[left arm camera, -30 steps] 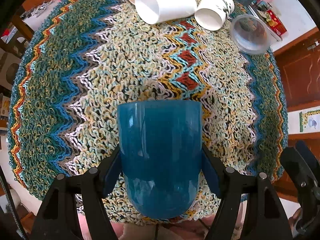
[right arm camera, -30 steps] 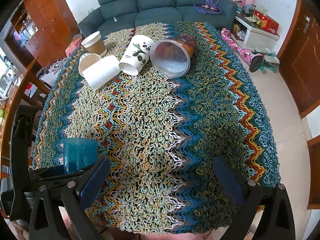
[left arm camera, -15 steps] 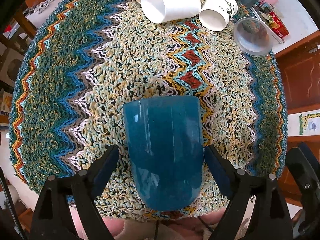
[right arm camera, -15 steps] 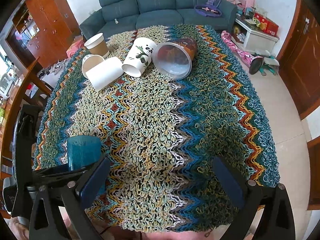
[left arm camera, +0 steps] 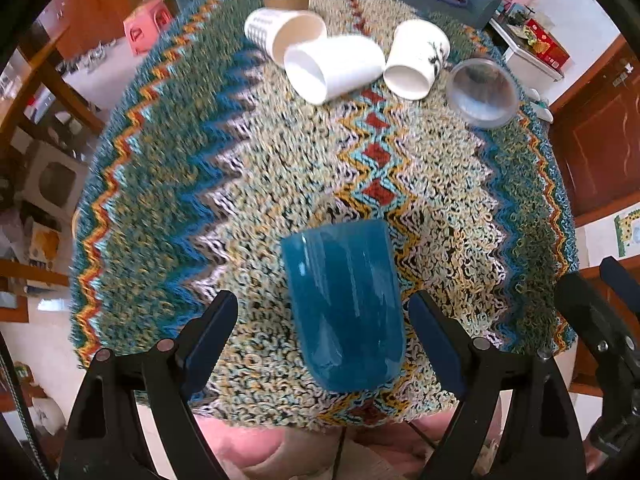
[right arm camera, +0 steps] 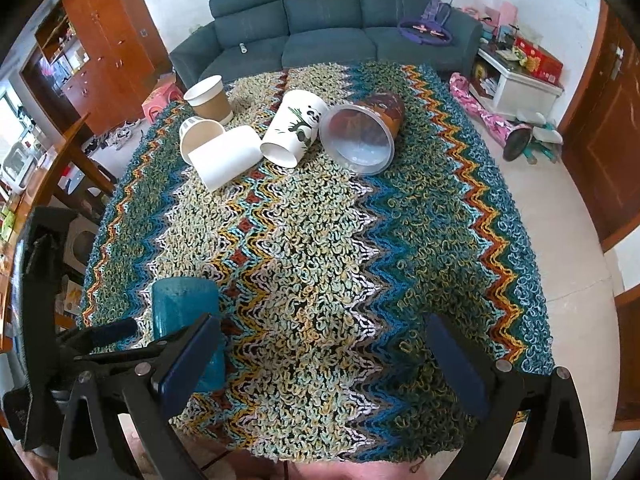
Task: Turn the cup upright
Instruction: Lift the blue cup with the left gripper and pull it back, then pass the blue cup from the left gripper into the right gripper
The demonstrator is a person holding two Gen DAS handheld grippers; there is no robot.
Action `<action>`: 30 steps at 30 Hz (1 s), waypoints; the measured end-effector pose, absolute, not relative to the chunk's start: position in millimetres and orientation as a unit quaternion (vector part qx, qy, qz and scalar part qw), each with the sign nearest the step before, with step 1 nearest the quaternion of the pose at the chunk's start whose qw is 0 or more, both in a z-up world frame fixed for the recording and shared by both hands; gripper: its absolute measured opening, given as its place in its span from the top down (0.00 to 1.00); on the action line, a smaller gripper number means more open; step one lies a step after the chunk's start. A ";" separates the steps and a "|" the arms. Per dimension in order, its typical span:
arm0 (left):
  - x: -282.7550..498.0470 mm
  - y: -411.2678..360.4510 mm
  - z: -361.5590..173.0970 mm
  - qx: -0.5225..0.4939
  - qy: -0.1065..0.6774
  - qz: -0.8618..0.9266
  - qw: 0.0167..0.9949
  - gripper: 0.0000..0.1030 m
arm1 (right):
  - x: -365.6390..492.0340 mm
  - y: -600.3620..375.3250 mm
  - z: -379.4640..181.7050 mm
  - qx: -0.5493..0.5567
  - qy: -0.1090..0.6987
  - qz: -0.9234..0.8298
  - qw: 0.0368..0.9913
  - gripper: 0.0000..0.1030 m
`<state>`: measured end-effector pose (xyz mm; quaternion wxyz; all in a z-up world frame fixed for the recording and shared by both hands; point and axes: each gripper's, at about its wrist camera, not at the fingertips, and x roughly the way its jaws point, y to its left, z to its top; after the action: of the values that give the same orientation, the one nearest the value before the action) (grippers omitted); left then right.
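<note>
A teal blue cup stands upright near the front edge of the zigzag-patterned tablecloth. It also shows in the right wrist view at the lower left. My left gripper is open, its fingers apart on either side of the cup with gaps to it. My right gripper is open and empty over the front middle of the cloth, to the right of the cup.
At the far side lie a plain white cup, a white patterned cup, a panda cup and a clear-lidded brown tub. A brown paper cup stands upright. A sofa stands behind the table.
My left gripper has opened off the teal cup and drawn back and up from it. The cup stays standing on the cloth. The right gripper has risen slightly.
</note>
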<state>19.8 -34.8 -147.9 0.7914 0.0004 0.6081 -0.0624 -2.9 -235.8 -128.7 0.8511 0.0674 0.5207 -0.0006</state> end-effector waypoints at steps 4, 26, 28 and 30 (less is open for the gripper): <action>15.8 -28.0 -134.8 -0.004 0.604 -0.066 0.794 0.13 | -3.2 -231.5 -120.7 0.063 0.515 0.007 0.855 0.00; 0.4 31.7 -95.9 -0.011 0.546 -0.028 0.837 0.13 | 9.9 -181.1 -104.0 0.032 0.519 0.060 0.852 0.00; 0.8 38.6 -95.4 -0.011 0.541 -0.023 0.841 0.13 | 13.9 -173.3 -106.7 0.022 0.524 0.063 0.849 0.00; 1.0 45.3 -96.7 -0.014 0.539 -0.020 0.842 0.13 | 18.7 -162.4 -112.3 0.010 0.533 0.069 0.843 0.00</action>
<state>1.0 45.3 -96.7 0.8418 -0.0138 0.5392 -0.0201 18.7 -162.4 -112.3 0.8434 0.0104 0.5328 0.0686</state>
